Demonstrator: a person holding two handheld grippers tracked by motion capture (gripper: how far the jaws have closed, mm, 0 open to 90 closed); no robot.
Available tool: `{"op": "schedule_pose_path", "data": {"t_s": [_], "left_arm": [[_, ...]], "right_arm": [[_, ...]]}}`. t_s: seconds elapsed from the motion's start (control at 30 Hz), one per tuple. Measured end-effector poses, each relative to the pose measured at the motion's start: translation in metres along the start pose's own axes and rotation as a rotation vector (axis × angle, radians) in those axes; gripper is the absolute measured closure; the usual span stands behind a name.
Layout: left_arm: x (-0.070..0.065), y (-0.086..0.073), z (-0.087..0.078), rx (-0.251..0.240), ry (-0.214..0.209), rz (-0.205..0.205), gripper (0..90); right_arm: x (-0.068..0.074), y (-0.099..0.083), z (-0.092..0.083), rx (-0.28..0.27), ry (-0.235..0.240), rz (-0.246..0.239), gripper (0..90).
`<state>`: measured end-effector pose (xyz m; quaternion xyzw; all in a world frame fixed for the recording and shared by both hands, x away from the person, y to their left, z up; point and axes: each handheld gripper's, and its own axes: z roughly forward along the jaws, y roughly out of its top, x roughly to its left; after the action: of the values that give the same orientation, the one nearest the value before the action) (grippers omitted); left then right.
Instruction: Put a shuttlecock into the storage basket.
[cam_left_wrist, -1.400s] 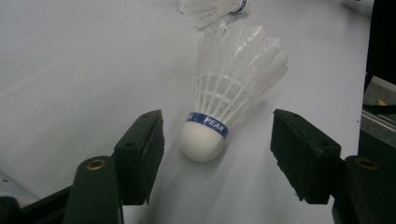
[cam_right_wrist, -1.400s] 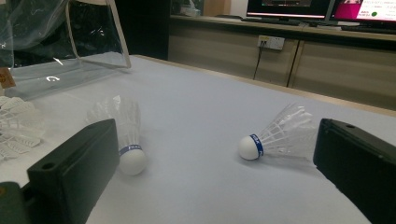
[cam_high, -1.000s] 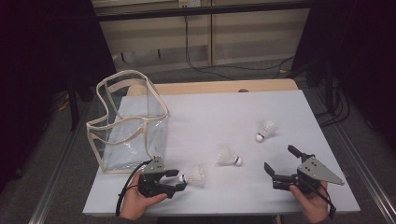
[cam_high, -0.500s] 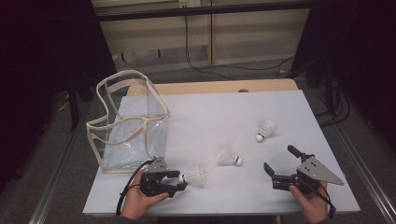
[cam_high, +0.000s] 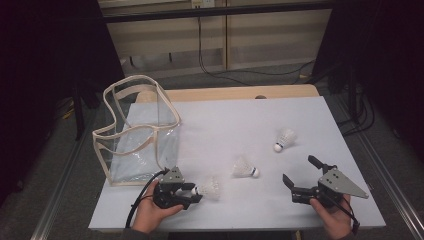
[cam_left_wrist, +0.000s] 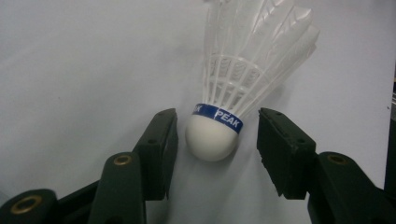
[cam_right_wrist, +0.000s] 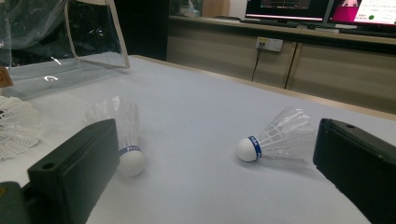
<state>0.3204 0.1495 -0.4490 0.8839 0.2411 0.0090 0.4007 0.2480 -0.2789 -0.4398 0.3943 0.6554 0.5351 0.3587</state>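
Your left gripper (cam_high: 192, 194), near the table's (cam_high: 280, 125) front-left corner, has been closing around the nearest shuttlecock's (cam_left_wrist: 219, 135) cork, but both pads are still short of touching it. Close fully before lifting. Your right gripper (cam_high: 300, 172) rests open at the front right. Two more shuttlecocks (cam_high: 245, 168) (cam_high: 284, 139) lie mid-table; nothing blocks the clear bag (cam_high: 137, 135) at the left edge.

Both grippers are showing black bodies. The left gripper (cam_high: 195, 192) is trailing a black cable and showing brass screws on thick jaws. The right gripper (cam_high: 299, 171) is wearing a grey three-cornered plate.
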Motion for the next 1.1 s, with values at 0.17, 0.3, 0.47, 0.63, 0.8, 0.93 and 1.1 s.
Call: {"op": "schedule_pose_path", "data": {"t_s": [0.17,0.3,0.47,0.63,0.8,0.93,1.1], "left_arm": [[0.0011,0.0013,0.0008,0.005,-0.004,-0.001,50.0],[0.0011,0.0023,0.0022,0.002,-0.003,0.001,52.3],[0.0008,0.0033,0.0030,0.006,-0.005,0.002,53.4],[0.0004,0.0035,0.0028,0.012,-0.004,0.011,55.8],[-0.0009,0.0039,0.0029,0.020,-0.001,0.013,57.8],[-0.0027,0.0045,0.0032,0.028,-0.007,0.018,62.4],[-0.0039,0.0053,0.0037,0.037,-0.015,0.017,63.5]], "right_arm": [[0.0001,-0.0001,0.0000,0.002,0.000,-0.001,0.3],[0.0000,-0.0001,0.0000,0.003,0.000,-0.001,0.3],[-0.0002,0.0001,0.0000,0.000,-0.001,-0.001,0.3],[-0.0005,0.0002,-0.0004,0.003,0.000,0.000,0.4],[-0.0006,0.0001,-0.0004,0.006,-0.001,0.001,0.4],[-0.0004,-0.0005,0.0001,0.007,0.000,-0.001,0.5],[0.0003,-0.0006,0.0005,0.010,0.000,-0.006,0.6]]}}
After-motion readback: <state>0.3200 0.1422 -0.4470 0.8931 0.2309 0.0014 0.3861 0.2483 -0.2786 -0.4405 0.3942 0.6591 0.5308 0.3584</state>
